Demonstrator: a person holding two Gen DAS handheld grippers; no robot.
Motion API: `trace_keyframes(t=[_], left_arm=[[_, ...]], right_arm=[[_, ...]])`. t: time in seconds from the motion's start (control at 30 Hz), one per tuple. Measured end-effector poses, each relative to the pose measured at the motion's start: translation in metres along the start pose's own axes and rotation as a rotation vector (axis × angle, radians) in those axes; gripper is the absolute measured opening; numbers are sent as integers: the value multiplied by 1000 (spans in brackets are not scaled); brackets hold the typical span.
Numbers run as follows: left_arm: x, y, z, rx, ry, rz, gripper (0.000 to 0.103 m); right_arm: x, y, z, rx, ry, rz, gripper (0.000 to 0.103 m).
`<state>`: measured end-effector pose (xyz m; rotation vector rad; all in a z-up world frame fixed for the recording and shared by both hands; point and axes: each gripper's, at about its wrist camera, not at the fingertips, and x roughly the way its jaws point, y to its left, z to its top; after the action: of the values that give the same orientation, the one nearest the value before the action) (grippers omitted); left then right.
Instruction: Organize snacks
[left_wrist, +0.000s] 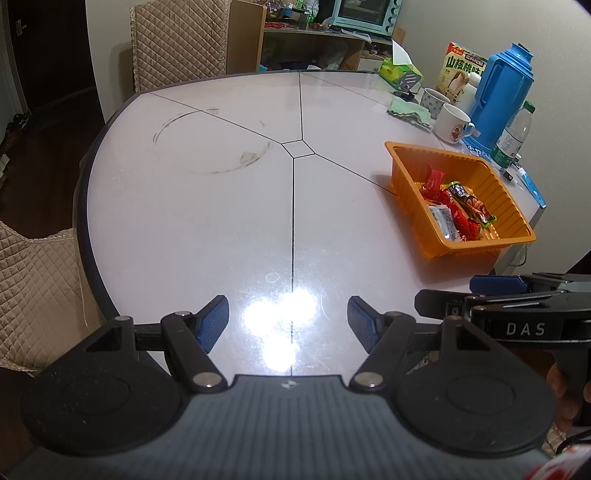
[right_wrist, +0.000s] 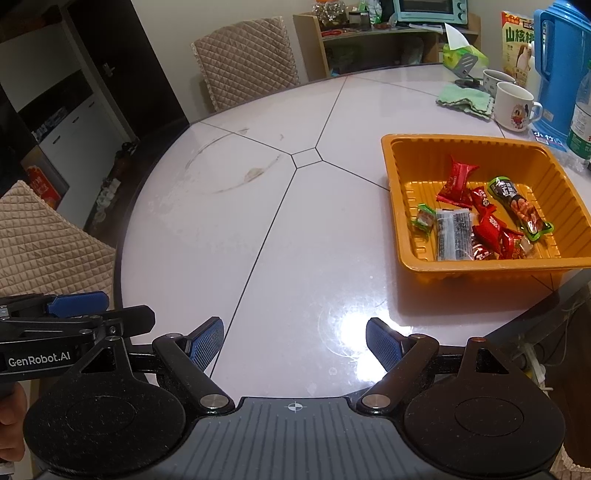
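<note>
An orange plastic tray (left_wrist: 513, 236) (right_wrist: 391, 173) stands on the right side of the round white table (left_wrist: 221, 206) (right_wrist: 295, 240). Inside it lie several wrapped snacks: red packets (right_wrist: 457, 180), a long dark sausage pack with green ends (left_wrist: 471, 202) (right_wrist: 519, 208), a clear pack of dark pieces (right_wrist: 453, 233) and a small green candy (right_wrist: 423, 218). My left gripper (left_wrist: 288, 325) hovers open over the near table edge, nothing between its blue pads. My right gripper (right_wrist: 295, 343) is open and empty too, left of the tray's near corner. Each gripper shows at the other view's side.
Beyond the tray stand two mugs (right_wrist: 513, 105), a blue thermos jug (left_wrist: 504, 94), a water bottle (left_wrist: 515, 134), a green cloth (right_wrist: 465, 99), a tissue box (left_wrist: 400, 66) and a snack box (left_wrist: 461, 70). Quilted chairs (right_wrist: 247, 61) (left_wrist: 37, 288) ring the table. A shelf with a toaster oven (left_wrist: 364, 14) is behind.
</note>
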<state>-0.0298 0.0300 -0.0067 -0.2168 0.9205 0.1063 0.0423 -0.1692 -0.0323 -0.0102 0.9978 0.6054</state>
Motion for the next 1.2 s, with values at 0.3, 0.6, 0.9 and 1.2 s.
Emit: trace_keyframes(t=[0.3, 0.6, 0.9, 1.2], left_arm=[[0, 0, 0, -1, 0, 0, 69], [2, 0, 4, 1, -4, 0, 69], [3, 1, 5, -1, -2, 1, 69], [7, 2, 10, -2, 3, 2, 69]], right_arm=[[0, -1, 1, 1, 1, 1, 84], [2, -1, 5, -6, 0, 2, 84], [5, -1, 8, -14, 4, 5, 84], [7, -2, 9, -17, 10, 7, 84]])
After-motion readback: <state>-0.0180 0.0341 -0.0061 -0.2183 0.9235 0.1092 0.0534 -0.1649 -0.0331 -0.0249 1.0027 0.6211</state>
